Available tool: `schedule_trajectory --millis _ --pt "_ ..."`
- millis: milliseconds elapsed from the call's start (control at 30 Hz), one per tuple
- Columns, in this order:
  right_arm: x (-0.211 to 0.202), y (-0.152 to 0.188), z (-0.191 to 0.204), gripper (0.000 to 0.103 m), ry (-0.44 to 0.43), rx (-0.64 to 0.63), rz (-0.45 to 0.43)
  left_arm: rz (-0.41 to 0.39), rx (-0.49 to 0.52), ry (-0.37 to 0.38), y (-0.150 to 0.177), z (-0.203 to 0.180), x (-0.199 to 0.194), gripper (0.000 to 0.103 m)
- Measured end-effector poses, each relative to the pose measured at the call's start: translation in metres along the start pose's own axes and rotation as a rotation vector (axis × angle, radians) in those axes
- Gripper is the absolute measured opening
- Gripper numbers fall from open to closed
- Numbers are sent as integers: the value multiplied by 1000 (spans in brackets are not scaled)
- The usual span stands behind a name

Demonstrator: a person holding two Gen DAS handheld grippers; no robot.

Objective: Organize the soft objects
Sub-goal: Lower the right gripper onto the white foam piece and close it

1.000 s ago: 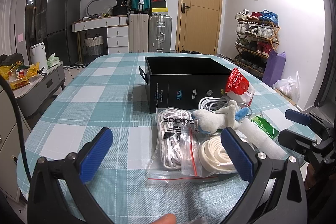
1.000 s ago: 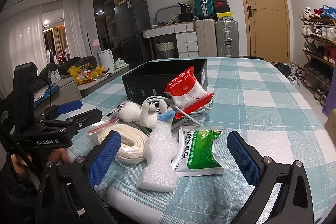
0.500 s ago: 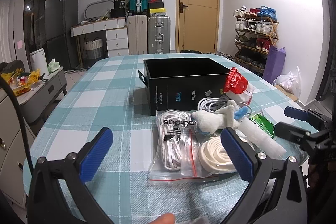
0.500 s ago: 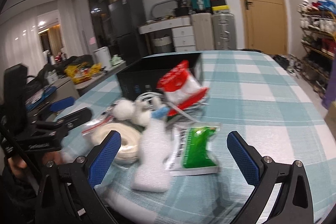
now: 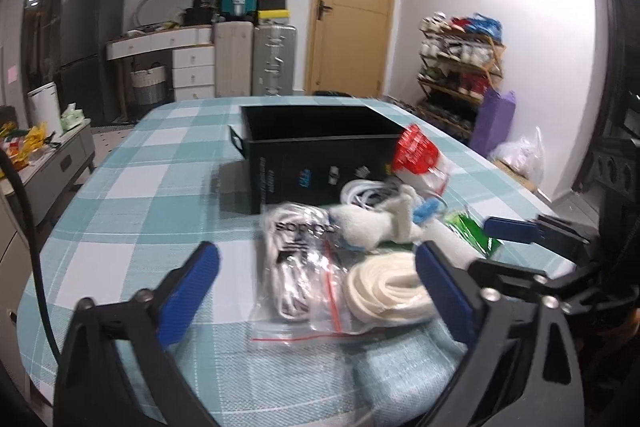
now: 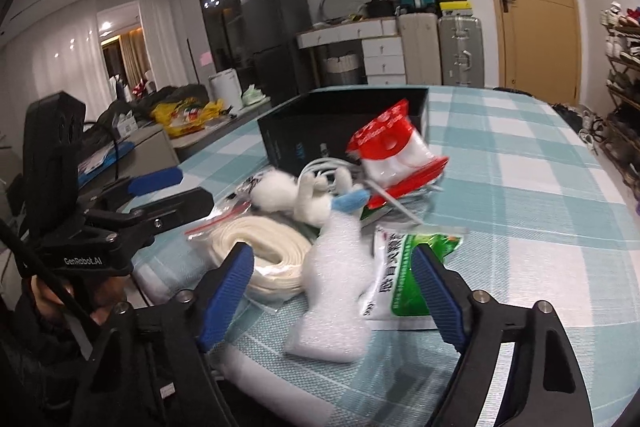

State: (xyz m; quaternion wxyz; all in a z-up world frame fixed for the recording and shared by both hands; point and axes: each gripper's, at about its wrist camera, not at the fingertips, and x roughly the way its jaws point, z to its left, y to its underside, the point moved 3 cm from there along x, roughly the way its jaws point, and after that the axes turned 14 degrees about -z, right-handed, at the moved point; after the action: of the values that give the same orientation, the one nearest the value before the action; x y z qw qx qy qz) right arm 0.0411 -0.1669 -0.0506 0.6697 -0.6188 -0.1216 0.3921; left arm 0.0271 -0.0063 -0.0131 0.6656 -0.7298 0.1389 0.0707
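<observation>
A heap of soft things lies in front of the black box (image 5: 320,147) (image 6: 340,123): a white plush toy (image 5: 376,227) (image 6: 304,195), a bag of laces (image 5: 296,259), a bagged white band roll (image 5: 384,287) (image 6: 260,251), a red-white packet (image 5: 420,155) (image 6: 392,151), a green packet (image 6: 408,275) and a white foam piece (image 6: 340,287). My left gripper (image 5: 316,257) hovers before the two bags, jaws closing, pads touching nothing. My right gripper (image 6: 331,259) hovers over the foam piece, jaws closing too, gripping nothing.
The table wears a teal checked cloth (image 5: 140,207); its near edge is just below both grippers. A coiled white cable (image 5: 360,191) lies against the box. A hand (image 6: 48,299) holds the left gripper. A low cabinet (image 5: 60,163) stands left, a shoe rack (image 5: 460,75) right.
Both grippers' jaws stand narrower than before. Both views have tipped and blurred slightly. The heap and the box have not moved.
</observation>
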Motion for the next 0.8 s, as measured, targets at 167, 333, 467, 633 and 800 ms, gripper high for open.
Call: schedule_trajectory --millis 167,333,467,633,800 --pt "9 7 3 70 -29 6 44 36 41 36 7 -12 4 88" --pt "14 13 1 58 -40 26 86 41 54 64 9 -20 2 88" --pt "16 14 1 53 -52 42 98 44 38 60 9 -18 2 88" --pt "13 12 -1 37 -46 43 83 55 35 65 10 -16 3 88" --pt "7 6 -4 31 -21 43 37 63 36 77 10 -19 3 88"
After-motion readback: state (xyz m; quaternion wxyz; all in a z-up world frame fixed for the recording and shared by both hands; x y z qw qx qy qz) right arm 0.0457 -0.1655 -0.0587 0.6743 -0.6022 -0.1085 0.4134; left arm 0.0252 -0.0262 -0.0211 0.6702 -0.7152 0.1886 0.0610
